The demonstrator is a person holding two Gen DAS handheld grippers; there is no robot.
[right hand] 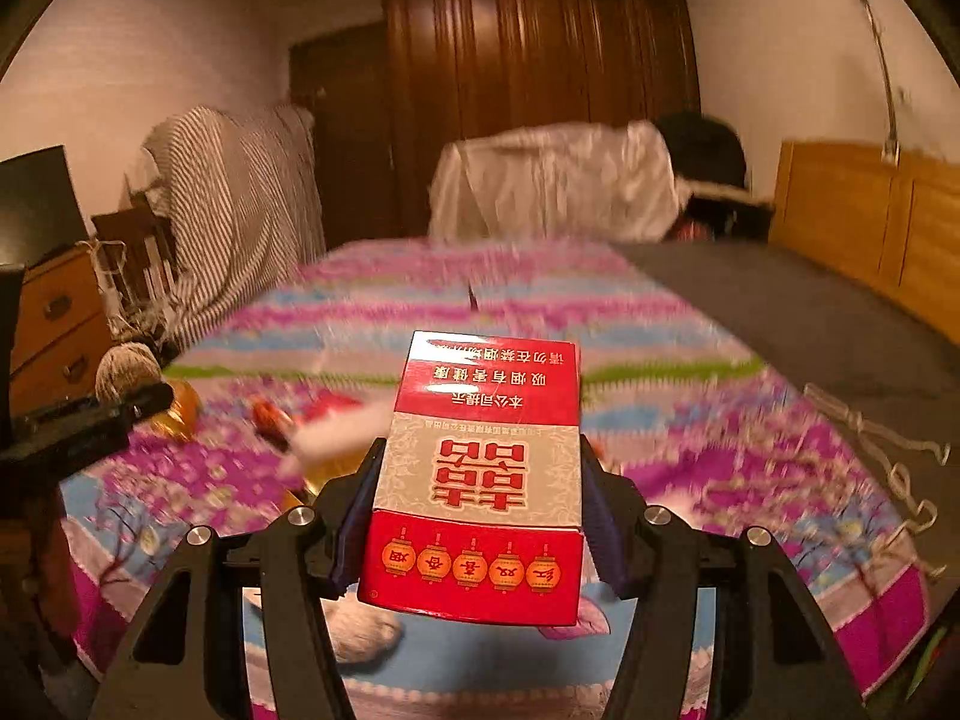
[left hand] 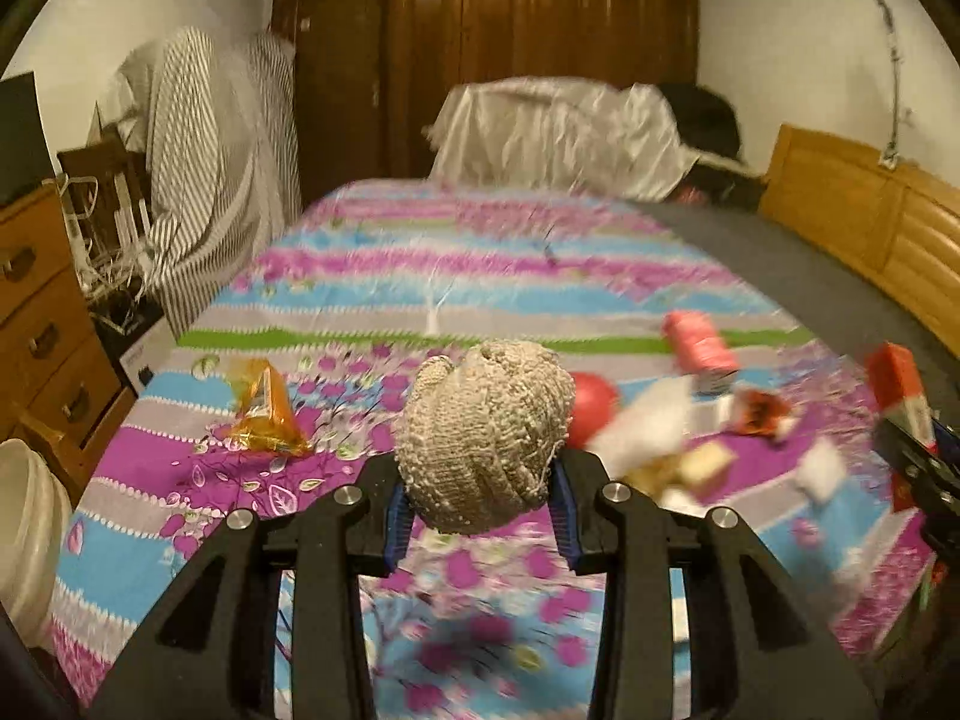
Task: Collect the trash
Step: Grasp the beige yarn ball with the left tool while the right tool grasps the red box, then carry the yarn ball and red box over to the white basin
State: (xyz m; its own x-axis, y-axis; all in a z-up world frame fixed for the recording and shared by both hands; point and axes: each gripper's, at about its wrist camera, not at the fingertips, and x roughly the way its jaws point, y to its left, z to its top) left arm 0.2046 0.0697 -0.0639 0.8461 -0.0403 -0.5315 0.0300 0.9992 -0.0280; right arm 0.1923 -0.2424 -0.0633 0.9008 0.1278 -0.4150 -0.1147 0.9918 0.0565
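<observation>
My left gripper is shut on a beige knitted wad, held above the flowered bed sheet. In the right wrist view my right gripper is shut on a red and grey cigarette box, its pads pressing the long sides. That box also shows at the right edge of the left wrist view. Loose on the bed lie an orange wrapper, a red ball, a pink roll, white tissue and a red wrapper, all blurred.
A wooden dresser and a white bucket stand left of the bed. The wooden headboard runs along the right. A white-draped pile lies at the far end, and a pale cord on the grey blanket.
</observation>
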